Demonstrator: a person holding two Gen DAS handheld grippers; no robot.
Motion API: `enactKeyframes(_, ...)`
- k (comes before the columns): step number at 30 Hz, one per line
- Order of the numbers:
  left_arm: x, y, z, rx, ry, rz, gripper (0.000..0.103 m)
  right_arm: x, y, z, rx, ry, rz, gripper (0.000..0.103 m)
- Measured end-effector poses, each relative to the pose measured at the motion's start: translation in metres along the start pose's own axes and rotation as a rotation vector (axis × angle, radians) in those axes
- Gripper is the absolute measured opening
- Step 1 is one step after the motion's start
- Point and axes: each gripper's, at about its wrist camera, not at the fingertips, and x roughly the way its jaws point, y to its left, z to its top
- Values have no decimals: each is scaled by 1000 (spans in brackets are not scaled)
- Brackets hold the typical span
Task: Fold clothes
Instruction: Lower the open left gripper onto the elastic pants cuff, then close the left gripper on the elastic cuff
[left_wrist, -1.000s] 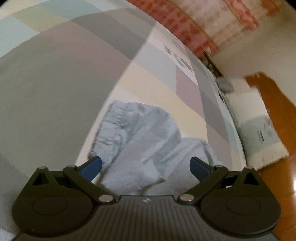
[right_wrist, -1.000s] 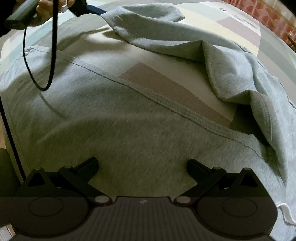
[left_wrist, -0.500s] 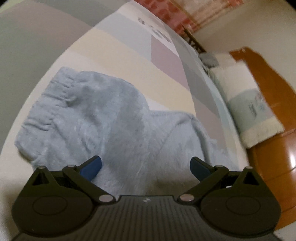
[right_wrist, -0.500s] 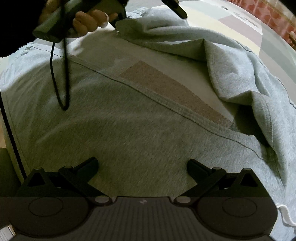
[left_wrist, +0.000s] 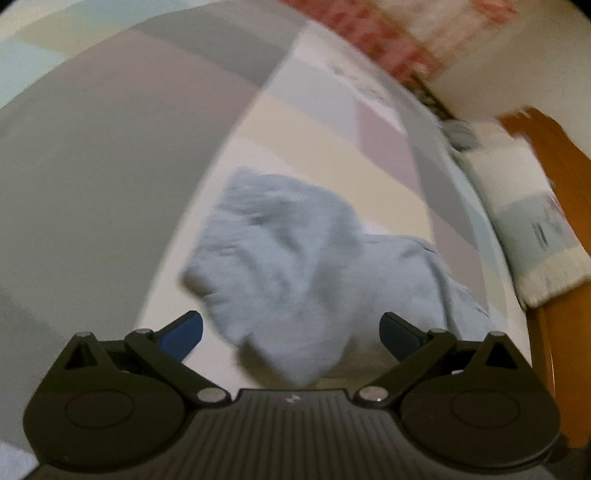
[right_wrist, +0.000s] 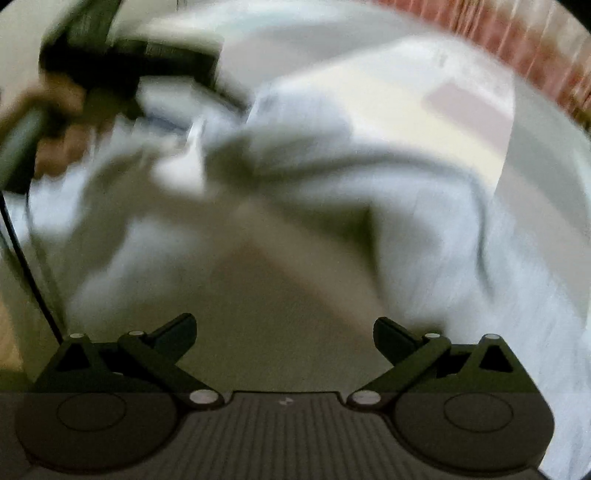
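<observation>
Your left gripper (left_wrist: 291, 330) spread wide over the grey sleeve (left_wrist: 280, 266), pillow (left_wrist: 532, 229) far right, your right gripper (right_wrist: 283, 334) wide too, blurred sweatshirt (right_wrist: 443, 236) ahead, nothing held.

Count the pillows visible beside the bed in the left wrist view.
1. A white pillow with a pale blue band lies at the right, off the bedspread edge; others may be hidden.

Right wrist view: heavily motion-blurred; my left hand (right_wrist: 55, 122) and grey sweatshirt (right_wrist: 369, 206) are smears, seams unreadable. Left wrist view: sleeve (left_wrist: 280, 266) softened by blur, lower end hidden behind my left gripper (left_wrist: 291, 332); pillow (left_wrist: 532, 229) print illegible.
</observation>
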Motion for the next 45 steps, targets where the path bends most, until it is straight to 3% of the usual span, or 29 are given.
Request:
enactKeyframes(6,21,33,12,-150,9,-93,100,-18,3,22,13,-91,-18,103)
enactKeyframes(12,35,33,21,-217,-4,-163,100,-15,5,17,12,-57,-17,103)
enactKeyframes(18,44,42,19,-348,-39,-255,100,-16,13,22,24,-60,-5,103)
enactKeyframes(22,48,42,10,-347,-44,-278,97,-14,15,17,27,-47,1,103)
enactKeyframes(27,61,49,34,-384,-132,-290,94,-12,14,11,45,-34,-7,103)
enactKeyframes(35,64,42,33,-218,-187,-210,62,-13,11,3,74,-21,-28,103)
enactKeyframes(36,63,45,34,-222,-184,-206,50,-12,10,2,83,-16,-33,103)
enactKeyframes(37,62,48,34,-226,-179,-192,32,-11,8,0,92,-11,-38,103)
enactKeyframes(39,60,49,34,-226,-163,-136,10,-10,6,-2,104,-4,-51,103)
enactKeyframes(41,55,44,36,-199,-146,-87,10,-10,5,-5,105,5,-65,103)
enactKeyframes(45,35,19,49,-45,-173,1,9,-11,4,-7,79,8,-92,103)
